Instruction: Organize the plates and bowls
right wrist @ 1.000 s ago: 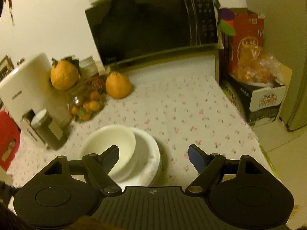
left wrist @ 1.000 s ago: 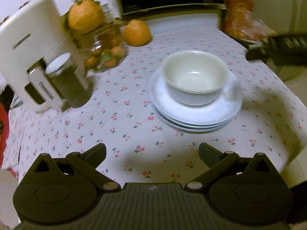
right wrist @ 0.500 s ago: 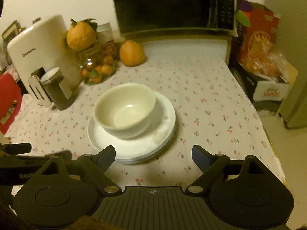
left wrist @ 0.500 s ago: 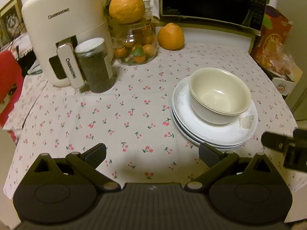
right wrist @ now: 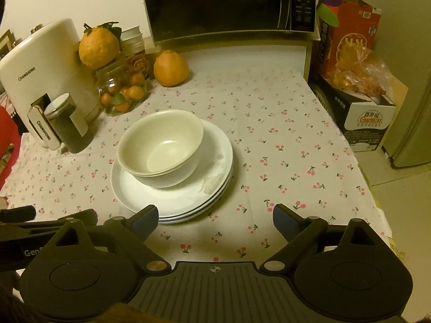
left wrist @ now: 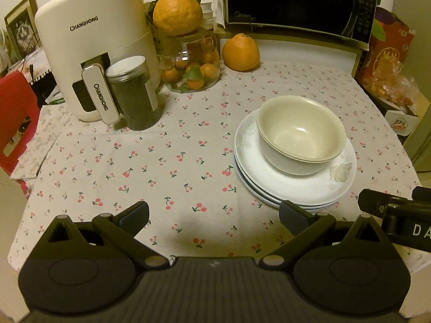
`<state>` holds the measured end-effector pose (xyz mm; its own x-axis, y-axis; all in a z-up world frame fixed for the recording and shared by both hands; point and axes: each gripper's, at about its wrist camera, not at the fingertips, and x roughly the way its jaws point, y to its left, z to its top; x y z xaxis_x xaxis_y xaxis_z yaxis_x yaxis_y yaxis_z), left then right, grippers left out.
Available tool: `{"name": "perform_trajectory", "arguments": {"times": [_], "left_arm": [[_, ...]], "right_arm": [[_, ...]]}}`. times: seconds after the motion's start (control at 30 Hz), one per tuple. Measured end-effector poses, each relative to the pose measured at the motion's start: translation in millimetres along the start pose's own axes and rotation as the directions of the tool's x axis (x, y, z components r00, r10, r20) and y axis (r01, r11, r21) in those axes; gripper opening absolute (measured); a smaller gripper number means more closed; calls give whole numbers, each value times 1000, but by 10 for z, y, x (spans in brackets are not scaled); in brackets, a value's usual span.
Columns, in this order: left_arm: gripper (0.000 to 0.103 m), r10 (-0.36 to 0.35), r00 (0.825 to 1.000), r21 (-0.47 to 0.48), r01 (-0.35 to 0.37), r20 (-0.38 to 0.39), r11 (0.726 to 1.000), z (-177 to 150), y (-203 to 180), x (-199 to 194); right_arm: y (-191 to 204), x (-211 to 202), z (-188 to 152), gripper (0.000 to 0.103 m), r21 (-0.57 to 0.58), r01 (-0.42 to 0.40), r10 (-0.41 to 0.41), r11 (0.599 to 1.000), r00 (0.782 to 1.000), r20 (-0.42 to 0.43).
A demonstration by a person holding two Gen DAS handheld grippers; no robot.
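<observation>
On the cherry-print tablecloth [left wrist: 161,167], two nested bowls [left wrist: 300,134] sit on the stack of plates [left wrist: 293,185], toward its 10 o'clock side in my right wrist view. My left gripper [left wrist: 214,216] has jaws wide apart over bare cloth, stack at its 1 o'clock. My right gripper [right wrist: 215,220] has jaws opening, nothing between them but cloth, stack at 11 o'clock. White appliance [left wrist: 97,40] and dark jar [left wrist: 133,92] stand well apart from the stack.

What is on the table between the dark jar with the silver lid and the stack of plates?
Nothing: only bare cherry-print tablecloth lies between the dark glass jar and the white plate stack, seen in the left wrist view.
</observation>
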<state>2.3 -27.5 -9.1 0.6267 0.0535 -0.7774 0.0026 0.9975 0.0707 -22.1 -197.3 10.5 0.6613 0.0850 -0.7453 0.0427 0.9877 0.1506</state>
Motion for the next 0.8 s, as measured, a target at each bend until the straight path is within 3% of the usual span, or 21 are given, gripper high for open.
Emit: {"name": "perform_trajectory", "arguments": {"times": [0.8], "left_arm": [[103,2,1000,3,-2,-9,1000,-11,-4,7]], "right_arm": [[0,13,-11,94,13,6,-6,1000,1000,0]]}}
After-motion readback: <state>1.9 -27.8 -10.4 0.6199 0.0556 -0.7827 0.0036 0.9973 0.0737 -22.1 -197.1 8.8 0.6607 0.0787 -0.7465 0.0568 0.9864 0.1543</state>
